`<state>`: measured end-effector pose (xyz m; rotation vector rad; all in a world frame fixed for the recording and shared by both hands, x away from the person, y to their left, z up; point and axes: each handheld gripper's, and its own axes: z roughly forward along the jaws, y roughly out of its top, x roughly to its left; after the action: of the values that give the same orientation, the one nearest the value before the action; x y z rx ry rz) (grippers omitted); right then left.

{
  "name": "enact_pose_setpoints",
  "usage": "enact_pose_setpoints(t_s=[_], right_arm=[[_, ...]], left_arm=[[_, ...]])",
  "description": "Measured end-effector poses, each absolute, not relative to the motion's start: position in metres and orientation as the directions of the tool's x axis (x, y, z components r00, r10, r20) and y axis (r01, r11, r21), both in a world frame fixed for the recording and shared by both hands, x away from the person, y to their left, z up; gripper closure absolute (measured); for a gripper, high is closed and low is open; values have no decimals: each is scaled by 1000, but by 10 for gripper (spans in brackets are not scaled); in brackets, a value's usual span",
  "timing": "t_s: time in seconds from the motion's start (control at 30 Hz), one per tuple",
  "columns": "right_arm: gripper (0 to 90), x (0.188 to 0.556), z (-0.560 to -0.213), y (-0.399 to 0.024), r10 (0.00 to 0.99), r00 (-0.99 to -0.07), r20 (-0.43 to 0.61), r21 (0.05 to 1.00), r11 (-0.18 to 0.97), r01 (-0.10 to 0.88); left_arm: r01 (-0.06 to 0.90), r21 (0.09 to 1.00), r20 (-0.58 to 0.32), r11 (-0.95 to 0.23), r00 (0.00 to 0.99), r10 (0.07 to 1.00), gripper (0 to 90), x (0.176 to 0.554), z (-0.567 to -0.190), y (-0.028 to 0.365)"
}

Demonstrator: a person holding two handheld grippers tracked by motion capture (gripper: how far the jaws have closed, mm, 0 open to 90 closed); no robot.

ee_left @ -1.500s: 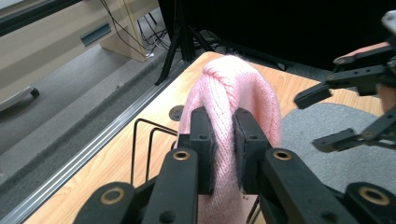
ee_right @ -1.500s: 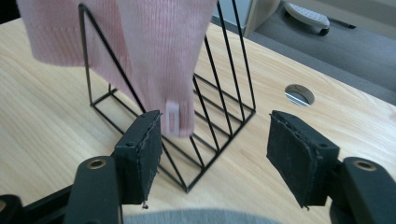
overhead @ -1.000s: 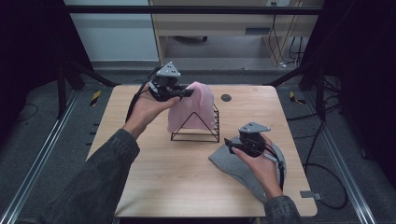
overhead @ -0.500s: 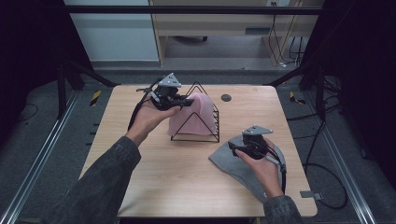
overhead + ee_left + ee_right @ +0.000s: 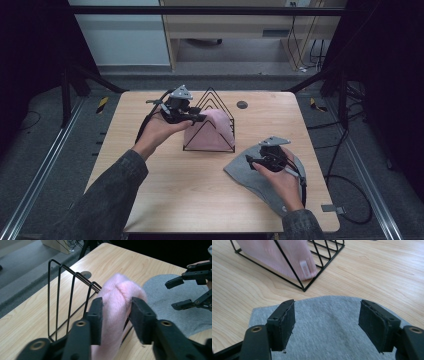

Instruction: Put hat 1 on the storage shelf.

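Pink cloth (image 5: 117, 305) sits between the left gripper's (image 5: 116, 315) just-opening fingers (image 5: 96, 315).

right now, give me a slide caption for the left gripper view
Left gripper with its jaws around a pink cloth draped in a black wire rack.

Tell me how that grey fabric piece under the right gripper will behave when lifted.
The flat grey jersey-like cloth will probably droop and fold, since it lies limp on the wooden table. It looks thin, so likely light. The right gripper hangs open above it; a pinch may gather only one layer.
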<state>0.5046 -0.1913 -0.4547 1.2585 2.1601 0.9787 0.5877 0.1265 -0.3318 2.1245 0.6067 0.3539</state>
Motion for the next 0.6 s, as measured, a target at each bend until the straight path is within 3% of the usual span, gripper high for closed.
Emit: enact_pose_setpoints(t_s=[0.17, 0.4, 0.6], right_arm=[[255, 506, -454, -203, 889, -458, -34, 758, 321, 568], [194, 515, -462, -255, 936, -349, -35, 726, 264, 635], [340, 521, -467, -286, 960, -280, -22, 723, 209, 659]], left_arm=[[288, 826, 51, -485, 818, 572, 359, 575, -331, 137], [298, 792, 95, -533, 803, 589, 200, 539, -354, 169], [360, 739, 83, -569, 790, 608, 82, 496, -407, 203]])
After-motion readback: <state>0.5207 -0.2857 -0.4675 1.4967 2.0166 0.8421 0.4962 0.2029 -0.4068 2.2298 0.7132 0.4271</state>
